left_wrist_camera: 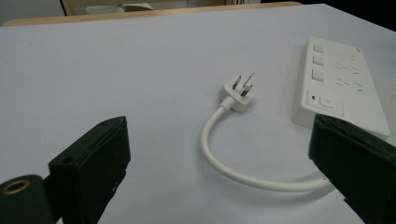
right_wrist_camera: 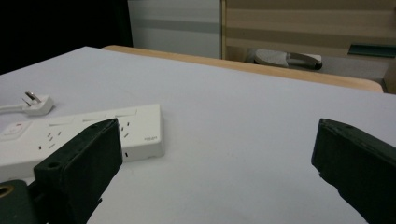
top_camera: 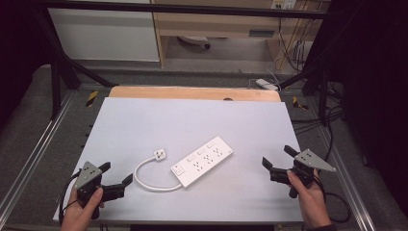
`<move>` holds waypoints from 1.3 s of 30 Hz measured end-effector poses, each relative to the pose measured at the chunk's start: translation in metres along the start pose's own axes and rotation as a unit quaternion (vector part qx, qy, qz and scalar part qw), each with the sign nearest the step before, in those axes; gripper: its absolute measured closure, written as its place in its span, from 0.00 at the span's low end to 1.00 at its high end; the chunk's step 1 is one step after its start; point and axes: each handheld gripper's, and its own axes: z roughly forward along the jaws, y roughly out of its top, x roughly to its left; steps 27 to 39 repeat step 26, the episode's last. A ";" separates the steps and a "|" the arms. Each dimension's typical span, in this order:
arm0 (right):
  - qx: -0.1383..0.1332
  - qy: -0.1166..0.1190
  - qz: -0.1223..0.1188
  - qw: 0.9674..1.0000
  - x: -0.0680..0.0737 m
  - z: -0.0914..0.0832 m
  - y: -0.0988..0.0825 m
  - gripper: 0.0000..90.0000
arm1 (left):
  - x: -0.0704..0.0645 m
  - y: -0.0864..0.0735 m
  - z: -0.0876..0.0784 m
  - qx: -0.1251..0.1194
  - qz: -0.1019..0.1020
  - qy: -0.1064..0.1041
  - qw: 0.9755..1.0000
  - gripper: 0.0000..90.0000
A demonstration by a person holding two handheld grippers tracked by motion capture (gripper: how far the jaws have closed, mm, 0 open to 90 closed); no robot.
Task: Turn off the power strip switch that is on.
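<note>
- left gripper (top_camera: pixel 117 179) at near-left table edge, jaws wide apart, empty; aimed at the cable (left_wrist_camera: pixel 219 158).
- right gripper (top_camera: pixel 278 160) near-right, jaws spread too, nothing held.
- power strip (top_camera: pixel 202 160) lies mid-table between them, plug (top_camera: pixel 160 155) prongs up just left of it.
- Likely best: pin the strip with the right, pinch the plug body with the left, not the prongs.

Left gripper (left_wrist_camera: pixel 219 172) jaws wide apart, white cord (left_wrist_camera: pixel 219 154) between; plug (left_wrist_camera: pixel 239 93), power strip (left_wrist_camera: pixel 343 84) beyond.

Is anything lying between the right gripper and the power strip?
No. In the high view, bare white table separates the open right gripper from the power strip.
</note>
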 end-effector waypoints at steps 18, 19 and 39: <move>0.062 0.046 -0.022 0.997 0.016 0.038 -0.036 0.03 | -0.002 0.001 0.000 -0.002 0.006 -0.003 1.000 0.06; 0.067 0.046 -0.024 0.996 0.017 0.040 -0.037 0.03 | -0.002 0.001 0.001 -0.002 0.006 -0.003 1.000 0.06; 0.086 0.048 -0.029 0.995 0.020 0.049 -0.037 0.03 | -0.002 0.001 0.001 -0.001 0.008 -0.004 1.000 0.06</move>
